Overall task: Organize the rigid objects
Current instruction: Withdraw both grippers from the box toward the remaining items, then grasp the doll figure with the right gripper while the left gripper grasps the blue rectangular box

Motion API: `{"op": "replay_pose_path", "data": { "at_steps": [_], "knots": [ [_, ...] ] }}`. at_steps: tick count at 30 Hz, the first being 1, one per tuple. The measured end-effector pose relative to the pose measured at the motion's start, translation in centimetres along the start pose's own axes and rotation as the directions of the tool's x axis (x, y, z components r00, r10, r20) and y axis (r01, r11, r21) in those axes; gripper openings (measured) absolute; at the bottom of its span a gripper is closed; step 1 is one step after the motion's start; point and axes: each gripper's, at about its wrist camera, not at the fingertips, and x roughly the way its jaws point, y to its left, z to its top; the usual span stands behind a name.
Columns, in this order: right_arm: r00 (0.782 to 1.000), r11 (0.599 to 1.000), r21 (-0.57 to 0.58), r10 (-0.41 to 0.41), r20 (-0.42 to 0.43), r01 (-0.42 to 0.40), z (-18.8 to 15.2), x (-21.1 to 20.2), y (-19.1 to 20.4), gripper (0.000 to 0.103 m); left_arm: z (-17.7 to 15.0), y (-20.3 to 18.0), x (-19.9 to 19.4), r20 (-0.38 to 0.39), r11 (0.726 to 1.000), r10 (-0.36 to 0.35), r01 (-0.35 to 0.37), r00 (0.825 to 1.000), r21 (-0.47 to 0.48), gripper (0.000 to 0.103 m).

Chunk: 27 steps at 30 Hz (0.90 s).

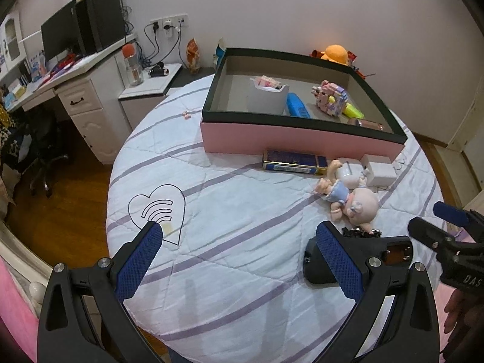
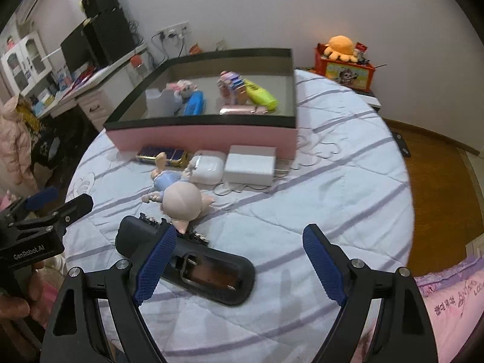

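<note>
A pink box with a black rim (image 1: 290, 140) (image 2: 196, 137) stands on the round bed and holds several small toys and cases. In front of it lie a blue tin (image 1: 295, 161) (image 2: 151, 152), a white earbud case (image 2: 205, 168), a white charger block (image 1: 379, 169) (image 2: 249, 165) and a small doll (image 1: 354, 201) (image 2: 180, 195). A black oblong device (image 2: 193, 260) (image 1: 320, 267) with an open battery bay lies nearest. My right gripper (image 2: 239, 242) is open, its left finger over that device. My left gripper (image 1: 239, 233) is open above bare quilt.
A white desk (image 1: 87, 90) with a monitor and speakers stands left of the bed, with a dark chair beside it. An orange plush (image 2: 341, 48) sits on a printed box at the back. Wooden floor surrounds the bed, and pink bedding (image 2: 447, 299) lies at the right.
</note>
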Motion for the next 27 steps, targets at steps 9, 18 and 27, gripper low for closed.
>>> {"op": "replay_pose_path", "data": {
  "at_steps": [9,18,27],
  "knots": [
    [0.998,0.994,-0.101,0.046,-0.051,-0.051,1.8,3.7,3.5,0.087,0.8,0.4,1.9,-0.02,1.0,-0.001,0.001,1.0,0.002,0.103],
    [0.994,0.989,-0.126,0.069,-0.087,-0.079,2.4,6.7,4.4,0.08,1.0,1.6,3.9,-0.05,1.0,0.004,-0.006,0.999,-0.027,0.103],
    [0.992,0.987,-0.118,0.099,-0.078,-0.108,1.9,6.4,3.8,0.065,1.9,1.3,4.9,-0.046,0.999,-0.039,0.038,0.998,-0.018,0.103]
  ]
}}
